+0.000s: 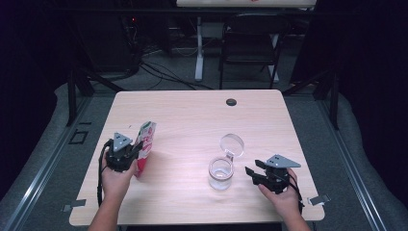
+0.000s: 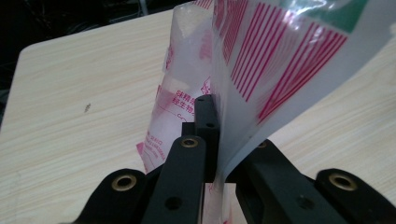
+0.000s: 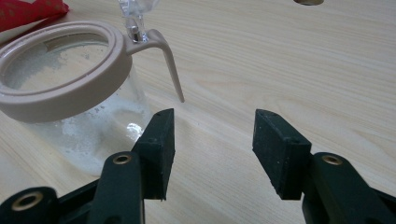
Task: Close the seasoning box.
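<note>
We see the left claw (image 1: 126,155) pinching a soft, crinkly plastic bag (image 1: 145,142) upright at the desk's (image 1: 192,110) left; grip its edge. Right claw (image 1: 256,172) is spread beside the fragile, slippery glass jar (image 1: 221,173), lid (image 1: 232,143) flipped open.

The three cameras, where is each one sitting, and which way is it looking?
High view: above the person's side, looking forward and down on the light wooden table; both forearms show, with the left tool and right tool.
Left gripper view: rides the left tool, looking along its black jaws, shut on the red-and-white plastic bag.
Right gripper view: rides the right tool, jaws open, facing the clear glass jar with beige rim.
Shared: the bag in the high and left views, the jar in the high and right views.
</note>
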`<state>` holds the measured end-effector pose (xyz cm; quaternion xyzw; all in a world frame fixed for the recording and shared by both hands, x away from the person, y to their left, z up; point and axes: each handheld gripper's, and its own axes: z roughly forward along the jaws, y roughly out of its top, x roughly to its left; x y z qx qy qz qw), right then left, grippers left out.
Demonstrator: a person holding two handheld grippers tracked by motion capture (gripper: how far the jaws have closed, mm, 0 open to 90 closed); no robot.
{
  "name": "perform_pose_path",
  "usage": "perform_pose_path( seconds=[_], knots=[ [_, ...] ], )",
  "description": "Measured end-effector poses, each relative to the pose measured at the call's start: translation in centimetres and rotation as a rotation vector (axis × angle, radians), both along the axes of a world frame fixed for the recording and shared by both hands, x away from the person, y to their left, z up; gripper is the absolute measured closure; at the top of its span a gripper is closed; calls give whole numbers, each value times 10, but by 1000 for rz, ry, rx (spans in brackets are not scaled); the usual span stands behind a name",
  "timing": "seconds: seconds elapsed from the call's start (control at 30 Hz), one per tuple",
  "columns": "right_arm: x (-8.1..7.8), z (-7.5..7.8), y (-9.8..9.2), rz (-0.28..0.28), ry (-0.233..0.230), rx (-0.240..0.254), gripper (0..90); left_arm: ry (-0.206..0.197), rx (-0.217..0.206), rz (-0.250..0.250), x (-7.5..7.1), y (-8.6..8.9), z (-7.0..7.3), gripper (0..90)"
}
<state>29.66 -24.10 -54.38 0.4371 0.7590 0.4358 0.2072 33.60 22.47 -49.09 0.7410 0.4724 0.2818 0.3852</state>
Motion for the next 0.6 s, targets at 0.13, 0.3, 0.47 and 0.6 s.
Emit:
perform_pose_path(
  seconds=[0.13, 0.3, 0.47, 0.6],
  knots=[
    [0, 0, 0, 1, -1, 1, 489, -19, 2, 15, -1, 3, 4, 900],
    [0, 0, 0, -1, 0, 4, 489, -39, -28, 25, 0, 8, 7, 900],
    [0, 0, 1, 4, 0, -4, 489, -41, -41, 30, 1, 12, 11, 900],
    [0, 0, 0, -1, 0, 0, 489, -58, -47, 30, -1, 14, 16, 900]
  ],
)
